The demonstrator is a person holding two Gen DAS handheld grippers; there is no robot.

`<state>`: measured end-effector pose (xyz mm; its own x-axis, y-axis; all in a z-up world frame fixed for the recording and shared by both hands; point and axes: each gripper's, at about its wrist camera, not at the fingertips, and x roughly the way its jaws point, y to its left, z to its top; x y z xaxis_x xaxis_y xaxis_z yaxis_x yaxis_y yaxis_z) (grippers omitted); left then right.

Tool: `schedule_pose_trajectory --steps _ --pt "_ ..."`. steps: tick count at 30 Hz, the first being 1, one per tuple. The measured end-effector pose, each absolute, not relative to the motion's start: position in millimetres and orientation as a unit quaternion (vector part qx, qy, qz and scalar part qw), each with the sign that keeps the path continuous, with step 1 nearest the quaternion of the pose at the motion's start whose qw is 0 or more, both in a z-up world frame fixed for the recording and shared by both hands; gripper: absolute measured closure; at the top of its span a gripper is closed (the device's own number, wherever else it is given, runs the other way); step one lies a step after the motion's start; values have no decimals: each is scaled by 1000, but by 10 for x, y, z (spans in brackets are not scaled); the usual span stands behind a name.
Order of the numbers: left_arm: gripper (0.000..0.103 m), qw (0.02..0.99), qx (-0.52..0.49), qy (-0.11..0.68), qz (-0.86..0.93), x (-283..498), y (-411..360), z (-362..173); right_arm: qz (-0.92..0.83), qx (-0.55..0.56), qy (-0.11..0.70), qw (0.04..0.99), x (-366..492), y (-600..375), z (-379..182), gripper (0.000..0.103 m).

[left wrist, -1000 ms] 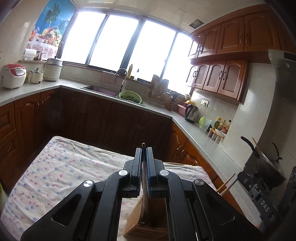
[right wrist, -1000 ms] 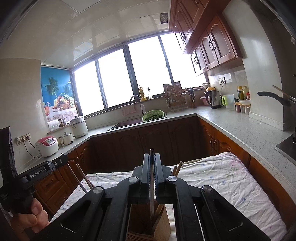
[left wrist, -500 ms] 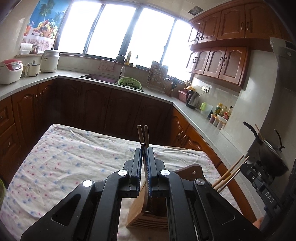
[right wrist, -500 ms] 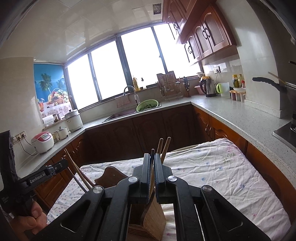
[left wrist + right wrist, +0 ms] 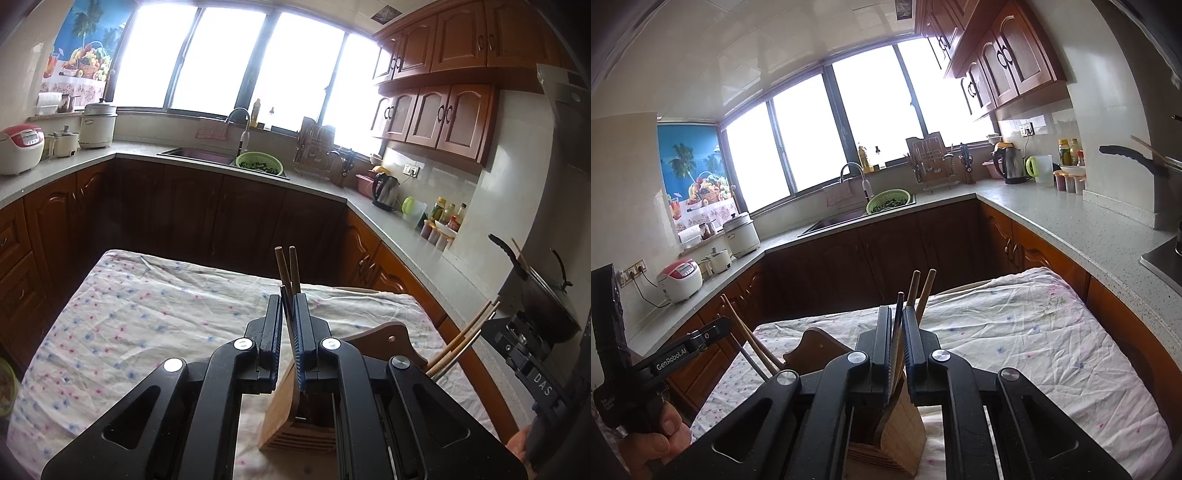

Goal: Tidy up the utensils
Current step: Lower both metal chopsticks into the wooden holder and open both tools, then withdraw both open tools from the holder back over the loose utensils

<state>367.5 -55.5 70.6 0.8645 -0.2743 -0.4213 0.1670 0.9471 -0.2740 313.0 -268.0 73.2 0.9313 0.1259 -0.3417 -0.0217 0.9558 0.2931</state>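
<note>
A bamboo utensil holder stands on a tabletop covered by a flower-printed cloth, and both grippers are held just above it. In the left wrist view, the left gripper is seen with its jaws opening; a narrow gap has appeared, and a dark chopstick lies between the pads, leaning on the right pad and dropping into the holder. In the right wrist view, the right gripper is likewise opening, with another dark chopstick standing in the slit between its pads. Neither stick appears firmly pinched now.

Two brown chopsticks are already set in the holder and rise just beyond the fingertips. More chopsticks are seen fanned beside the holder's curved wooden back.

Several risks are judged from here. A released stick may catch on a pad and be dragged out when the gripper is lifted, because the gap is still narrow. A stick may also miss its compartment and slide down the outer wall onto the cloth; whether the lower ends are inside a compartment is hidden by the gripper bodies. The holder could be tipped if it is struck by either gripper, since it stands on wrinkled cloth. The two grippers are close together, so a collision during withdrawal is possible.
</note>
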Motion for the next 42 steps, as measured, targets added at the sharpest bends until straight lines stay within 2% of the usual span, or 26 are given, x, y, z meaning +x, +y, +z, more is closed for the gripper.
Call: schedule_pose_trajectory --steps 1,2,3,4,5,7,8,9,10,11,12,14,15,19,26,42 --pt "93 958 -115 235 -116 3672 -552 705 35 144 183 972 3129 -2679 730 93" --pt "85 958 -115 236 -116 3668 -546 703 33 146 184 971 3123 -2681 727 93" --pt "73 958 -115 236 -113 3656 -540 704 33 150 184 971 3115 -2685 726 91" --pt "68 959 -116 234 -112 3637 -529 707 33 153 184 970 3103 -2693 727 87" --pt "64 959 -117 231 -113 3617 -518 715 34 157 181 970 3086 -2704 737 75" --pt "63 960 -115 231 -112 3585 -512 731 31 158 175 971 3046 -2712 760 61" --pt "60 960 -114 231 -112 3566 -506 736 30 158 173 972 3025 -2715 776 60" --pt "52 960 -114 231 -112 3540 -494 740 30 160 172 971 3007 -2723 789 60" --pt "48 960 -113 230 -110 3505 -480 741 33 165 172 971 2988 -2736 799 56" --pt "36 961 -112 229 -106 3466 -463 740 36 169 170 970 2959 -2747 806 51" --pt "24 962 -112 228 -101 3419 -438 734 36 171 167 970 2921 -2757 814 40" --pt "17 963 -112 225 -94 3320 -381 721 34 170 161 972 2826 -2763 827 24" --pt "14 964 -111 226 -89 3273 -356 709 36 171 157 972 2775 -2767 831 22" --pt "12 961 -112 238 -82 3081 -239 620 42 171 155 972 2585 -2769 824 16" --pt "12 952 -121 269 -84 2731 -127 470 51 178 167 969 2259 -2731 762 13" --pt "12 938 -137 306 -90 1960 58 143 61 194 221 954 1610 -2701 415 12"
